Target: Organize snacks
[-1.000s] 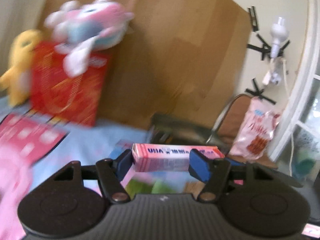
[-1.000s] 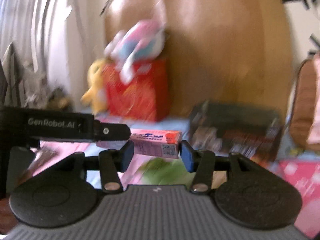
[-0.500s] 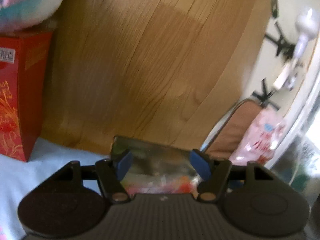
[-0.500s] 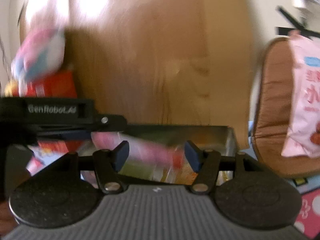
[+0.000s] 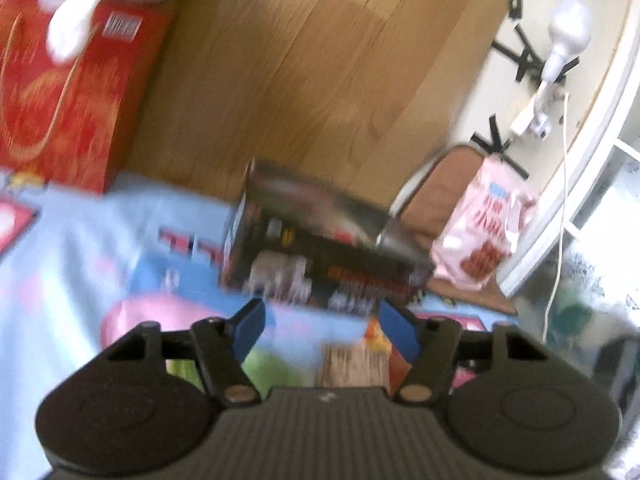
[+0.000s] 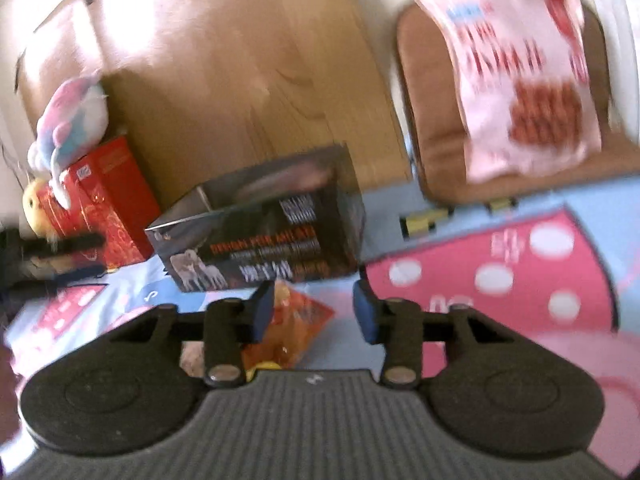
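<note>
A black open-topped carton (image 5: 320,256) with orange lettering stands on the blue cartoon sheet; it also shows in the right wrist view (image 6: 264,236). My left gripper (image 5: 322,330) is open and empty, just in front of the carton. My right gripper (image 6: 314,312) is open and empty, also in front of it. An orange snack packet (image 6: 296,324) lies on the sheet under the right gripper's left finger; a corner of it shows in the left wrist view (image 5: 394,354). A brownish packet (image 5: 352,368) lies beside it. The pink snack box is out of sight.
A red gift box (image 5: 68,92) with plush toys on top (image 6: 72,120) stands at the left against a wooden board (image 5: 304,64). A brown chair (image 6: 436,120) holds a pink snack bag (image 6: 524,80) at the right. A pink polka-dot cushion (image 6: 500,272) lies to the right.
Both grippers held a pink snack box together a second ago. They carried it over the black carton and now both are open, empty and drawn back from the carton.
</note>
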{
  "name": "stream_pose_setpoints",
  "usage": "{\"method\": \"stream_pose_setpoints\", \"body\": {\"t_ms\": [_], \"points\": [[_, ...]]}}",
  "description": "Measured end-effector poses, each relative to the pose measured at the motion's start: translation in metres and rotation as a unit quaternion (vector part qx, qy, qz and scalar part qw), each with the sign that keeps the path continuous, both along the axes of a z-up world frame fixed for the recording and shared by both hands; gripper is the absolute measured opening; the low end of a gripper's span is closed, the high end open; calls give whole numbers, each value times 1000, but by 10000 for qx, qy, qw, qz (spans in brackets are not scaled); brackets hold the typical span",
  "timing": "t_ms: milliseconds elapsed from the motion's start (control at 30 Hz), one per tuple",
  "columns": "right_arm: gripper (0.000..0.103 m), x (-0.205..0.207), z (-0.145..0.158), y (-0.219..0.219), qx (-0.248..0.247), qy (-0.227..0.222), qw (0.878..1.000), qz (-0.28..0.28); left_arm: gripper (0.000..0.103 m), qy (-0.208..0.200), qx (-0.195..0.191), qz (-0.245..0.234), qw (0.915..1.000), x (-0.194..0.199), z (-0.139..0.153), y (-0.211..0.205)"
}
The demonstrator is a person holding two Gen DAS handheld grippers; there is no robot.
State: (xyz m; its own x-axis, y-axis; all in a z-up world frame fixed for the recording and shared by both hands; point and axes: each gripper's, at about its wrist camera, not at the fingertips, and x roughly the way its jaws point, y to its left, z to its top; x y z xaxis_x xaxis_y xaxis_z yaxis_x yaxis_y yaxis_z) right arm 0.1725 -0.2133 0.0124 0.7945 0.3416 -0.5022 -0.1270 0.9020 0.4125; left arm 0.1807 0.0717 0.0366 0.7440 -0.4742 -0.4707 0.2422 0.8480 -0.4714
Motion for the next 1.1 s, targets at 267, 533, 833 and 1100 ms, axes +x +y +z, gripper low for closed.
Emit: {"method": "stream_pose_setpoints", "body": {"t_ms": [267,533,833,1100], "points": [[43,0,9,-6,661,117,9976,179,60,368,-32,848,9957,-34,-16,58],[49,-38,21,92,-340,-320,9796,1954,60,747,-468,932,9917,-30,-29,79],[64,27,20,131,-431,124,9660,2546,56,956,-736,492,9915,-38,-37,70],[43,41,-2,135,-62,787,9633,2565,37,1005,-432,31,9940,-49,-43,38]]}}
